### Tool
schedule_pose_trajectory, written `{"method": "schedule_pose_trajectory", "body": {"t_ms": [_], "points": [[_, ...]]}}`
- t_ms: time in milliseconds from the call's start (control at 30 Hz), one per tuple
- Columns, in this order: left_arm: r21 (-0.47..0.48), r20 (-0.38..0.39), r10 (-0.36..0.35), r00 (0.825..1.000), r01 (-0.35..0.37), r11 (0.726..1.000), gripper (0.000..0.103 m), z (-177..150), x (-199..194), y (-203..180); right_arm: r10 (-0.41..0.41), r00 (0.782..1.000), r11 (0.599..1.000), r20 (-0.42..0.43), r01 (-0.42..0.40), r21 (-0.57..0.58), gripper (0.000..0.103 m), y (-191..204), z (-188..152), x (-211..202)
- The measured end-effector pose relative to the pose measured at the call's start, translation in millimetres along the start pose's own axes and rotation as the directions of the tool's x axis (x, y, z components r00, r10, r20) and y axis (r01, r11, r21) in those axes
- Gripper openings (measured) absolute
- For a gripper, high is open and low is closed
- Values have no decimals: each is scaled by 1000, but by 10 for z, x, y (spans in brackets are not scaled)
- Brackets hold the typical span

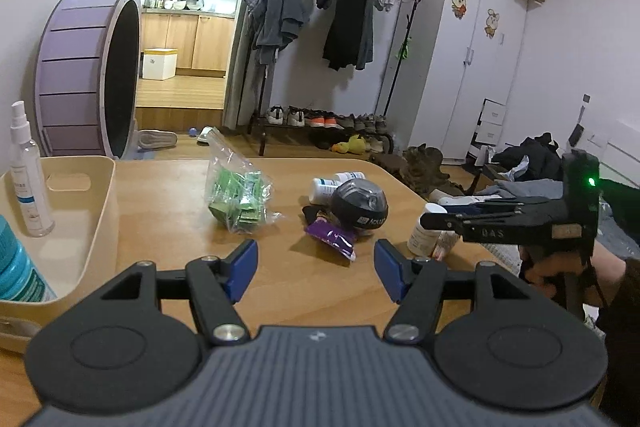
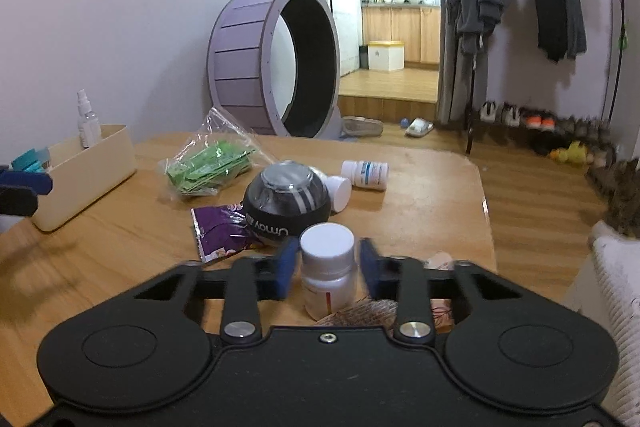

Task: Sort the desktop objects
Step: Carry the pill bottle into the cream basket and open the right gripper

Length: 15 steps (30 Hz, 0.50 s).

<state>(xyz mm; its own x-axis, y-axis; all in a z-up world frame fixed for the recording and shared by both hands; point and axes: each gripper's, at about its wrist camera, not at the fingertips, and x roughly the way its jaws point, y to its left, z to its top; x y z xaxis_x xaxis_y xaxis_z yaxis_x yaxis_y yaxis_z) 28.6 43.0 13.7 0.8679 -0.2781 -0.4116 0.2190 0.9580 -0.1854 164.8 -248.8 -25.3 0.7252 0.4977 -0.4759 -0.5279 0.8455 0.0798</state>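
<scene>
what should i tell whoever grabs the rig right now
Left tool: open, holding nothing, hovering over the near table edge.
Right tool: open, its blue pads on either side of the upright white bottle, not yet closed on it.
Done: the spray bottle and a teal container stand in the beige bin.
Left on the table: bag of green packets, black ball, purple packet, two lying white bottles, plus the one being grasped.
</scene>
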Motion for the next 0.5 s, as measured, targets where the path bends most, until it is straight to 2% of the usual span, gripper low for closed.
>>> {"method": "schedule_pose_trajectory", "body": {"t_ms": [267,367,500], "points": [[3,26,43,999,-43,999,63,-105,-324,79,32,997,999,68,-34,24,28,98,92,-171],[-3,38,72,997,-72,997,63,-132,-491,154,99,990,995,95,-101,10,28,319,185,-260],[-32,40,125,991,-124,992,63,-179,-710,324,230,967,973,109,-228,-28,28,770,347,-260]]}}
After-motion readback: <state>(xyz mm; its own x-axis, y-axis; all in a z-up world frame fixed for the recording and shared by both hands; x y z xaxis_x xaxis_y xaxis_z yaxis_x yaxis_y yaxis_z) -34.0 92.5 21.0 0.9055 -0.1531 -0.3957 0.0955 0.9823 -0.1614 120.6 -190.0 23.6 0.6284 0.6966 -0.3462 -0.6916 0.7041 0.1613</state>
